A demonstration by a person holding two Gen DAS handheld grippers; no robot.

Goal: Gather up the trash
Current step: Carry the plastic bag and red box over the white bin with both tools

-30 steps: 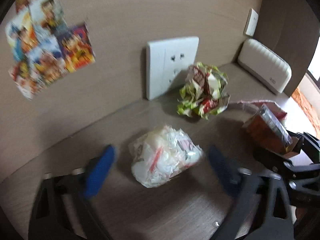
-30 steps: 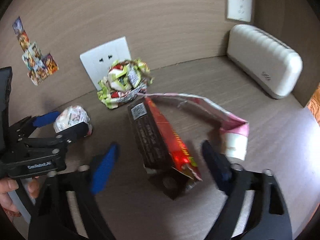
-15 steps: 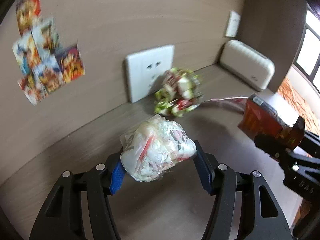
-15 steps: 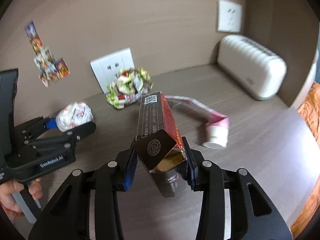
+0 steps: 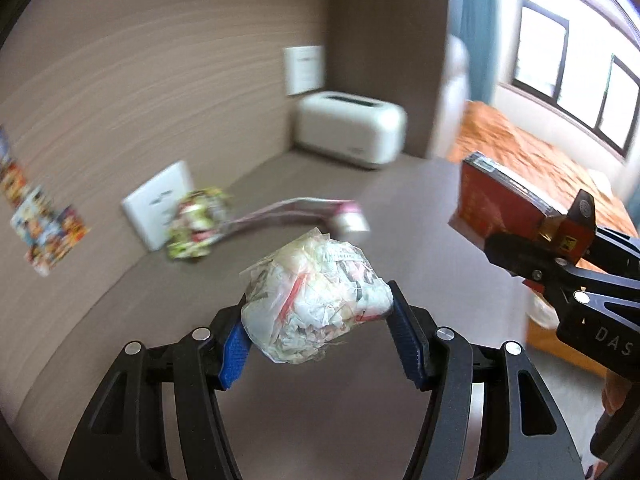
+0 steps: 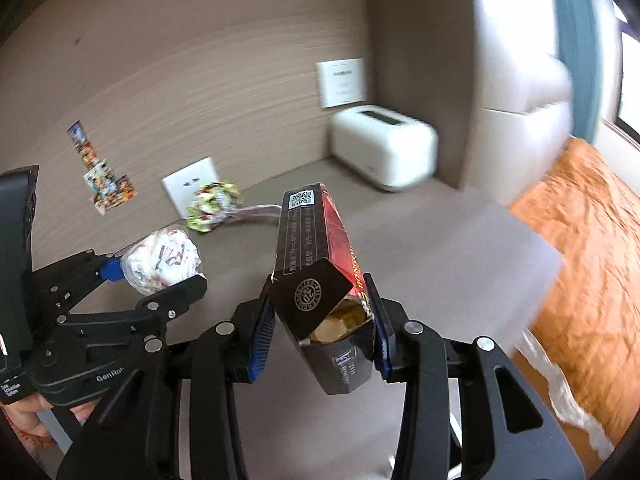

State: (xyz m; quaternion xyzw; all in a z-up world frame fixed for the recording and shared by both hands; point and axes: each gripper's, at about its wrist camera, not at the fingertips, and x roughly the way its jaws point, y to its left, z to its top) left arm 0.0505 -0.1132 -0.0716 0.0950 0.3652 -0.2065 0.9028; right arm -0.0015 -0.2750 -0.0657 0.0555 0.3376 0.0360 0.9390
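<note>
Brown wood-grain wall (image 6: 192, 80) behind a grey-brown wood-look surface (image 6: 460, 264). White socket plate (image 6: 188, 190) low on the wall, second white plate (image 6: 340, 82) higher up near the corner. White ribbed appliance (image 6: 384, 152) in the corner on the surface. Colourful stickers (image 6: 104, 178) stuck on the wall at left. Orange bedding (image 6: 592, 240) past the surface's right edge. Dark-framed window (image 5: 576, 88) bright with daylight, teal curtain (image 6: 576, 40) beside it. Heavy motion blur throughout.
</note>
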